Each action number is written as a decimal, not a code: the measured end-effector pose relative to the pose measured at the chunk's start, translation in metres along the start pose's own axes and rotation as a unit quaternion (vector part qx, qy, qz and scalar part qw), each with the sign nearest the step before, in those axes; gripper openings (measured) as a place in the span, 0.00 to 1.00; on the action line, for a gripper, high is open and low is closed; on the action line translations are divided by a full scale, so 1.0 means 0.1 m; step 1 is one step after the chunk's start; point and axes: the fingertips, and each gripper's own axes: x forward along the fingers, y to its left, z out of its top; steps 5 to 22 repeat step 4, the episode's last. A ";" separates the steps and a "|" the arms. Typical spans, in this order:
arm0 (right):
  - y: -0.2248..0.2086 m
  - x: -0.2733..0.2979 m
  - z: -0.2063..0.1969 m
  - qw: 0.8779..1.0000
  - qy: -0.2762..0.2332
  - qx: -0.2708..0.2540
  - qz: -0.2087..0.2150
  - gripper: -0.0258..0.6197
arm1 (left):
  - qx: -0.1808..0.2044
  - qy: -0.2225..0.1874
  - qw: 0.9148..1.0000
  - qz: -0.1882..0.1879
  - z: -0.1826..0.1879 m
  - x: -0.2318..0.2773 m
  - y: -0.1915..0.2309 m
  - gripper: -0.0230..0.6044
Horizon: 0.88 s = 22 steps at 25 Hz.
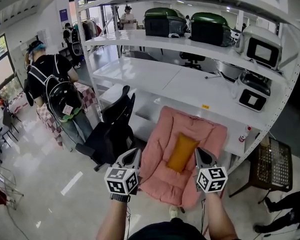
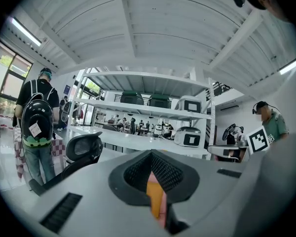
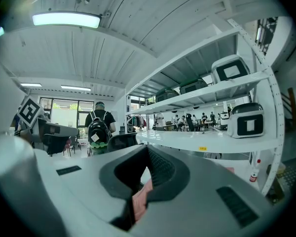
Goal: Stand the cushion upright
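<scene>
- Nearest the head, the left gripper [image 1: 133, 155] and right gripper [image 1: 202, 157] sit side by side, each with jaws clamped shut on the near edge of the pink quilted cushion [image 1: 162, 134].
- Pink cloth and a strip of its mustard-yellow centre panel [image 1: 182, 152] show between the left jaws; only pink shows in the right.
- The cushion slants up toward the front edge of the white metal rack's lowest shelf [image 1: 190, 91]; contact there is unclear.
- Judged stage: raising is under way, and the cushion is not yet upright or released.
</scene>
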 end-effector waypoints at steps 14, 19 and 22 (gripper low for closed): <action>-0.02 0.02 0.00 1.000 0.000 -0.001 0.001 0.04 | 0.001 -0.002 1.000 -0.001 0.01 0.04 -0.02 0.05; -0.02 0.02 0.00 1.000 0.000 -0.001 0.001 0.04 | 0.001 -0.002 1.000 -0.001 0.01 0.04 -0.02 0.05; -0.02 0.02 0.00 1.000 0.000 -0.001 0.001 0.04 | 0.001 -0.002 1.000 -0.001 0.01 0.04 -0.02 0.05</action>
